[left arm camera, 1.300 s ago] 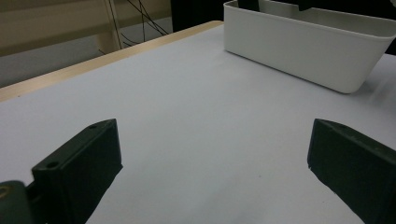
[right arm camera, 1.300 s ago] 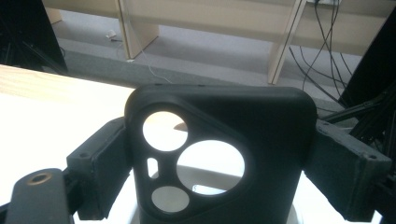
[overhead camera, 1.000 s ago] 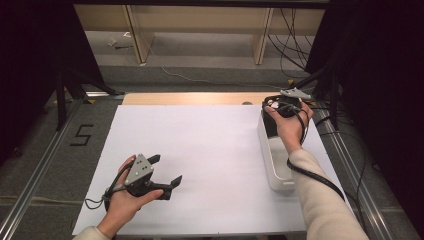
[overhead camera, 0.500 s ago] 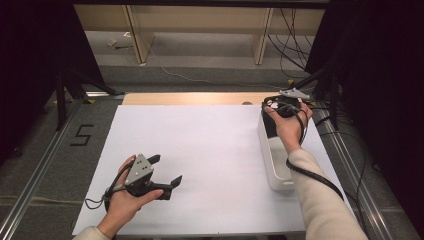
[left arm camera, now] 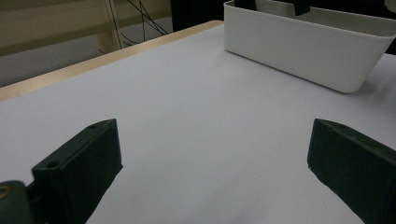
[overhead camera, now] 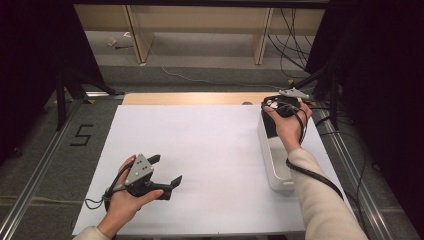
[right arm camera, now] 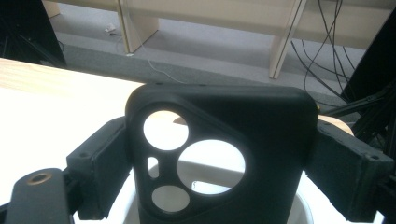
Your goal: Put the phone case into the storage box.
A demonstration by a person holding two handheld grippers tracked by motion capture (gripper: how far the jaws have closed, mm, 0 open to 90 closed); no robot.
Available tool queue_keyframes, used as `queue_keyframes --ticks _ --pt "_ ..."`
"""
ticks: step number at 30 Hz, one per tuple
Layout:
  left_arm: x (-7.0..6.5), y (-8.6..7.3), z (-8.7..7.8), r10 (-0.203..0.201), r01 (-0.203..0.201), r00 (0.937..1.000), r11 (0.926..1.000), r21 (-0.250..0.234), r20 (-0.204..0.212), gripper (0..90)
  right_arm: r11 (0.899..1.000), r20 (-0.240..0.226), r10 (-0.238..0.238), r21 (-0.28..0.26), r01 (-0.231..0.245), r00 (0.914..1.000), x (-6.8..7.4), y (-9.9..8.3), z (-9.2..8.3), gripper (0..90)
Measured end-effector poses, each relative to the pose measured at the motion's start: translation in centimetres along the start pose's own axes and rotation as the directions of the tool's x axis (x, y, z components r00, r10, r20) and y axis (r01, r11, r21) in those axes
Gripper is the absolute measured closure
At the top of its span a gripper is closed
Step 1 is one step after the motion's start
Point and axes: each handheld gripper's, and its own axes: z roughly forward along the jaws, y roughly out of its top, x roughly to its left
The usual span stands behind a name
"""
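Between the right tool's [right arm camera: 219, 154] jaws: black phone case [right arm camera: 224, 154], clamped upright by its edges, directly over the bin [overhead camera: 275, 160], likely so it drops straight in. Left tool [overhead camera: 165, 172] released, idle, well clear on the desk [overhead camera: 210, 145].

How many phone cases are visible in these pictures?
1. A black phone case is held between the right gripper jaws, above the far end of the white bin. More cases may lie hidden inside the bin.

Even overhead light, dark surroundings, soft focus, faint shadows.
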Motion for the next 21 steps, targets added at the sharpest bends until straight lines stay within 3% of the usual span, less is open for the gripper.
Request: queue_keyframes --ticks 21 --pt "0.01 -0.04 0.03 0.000 0.000 1.0000 1.0000 0.002 0.002 2.5 1.000 -0.014 -0.007 0.003 0.007 0.9999 -0.15 0.06 0.60 13.8"
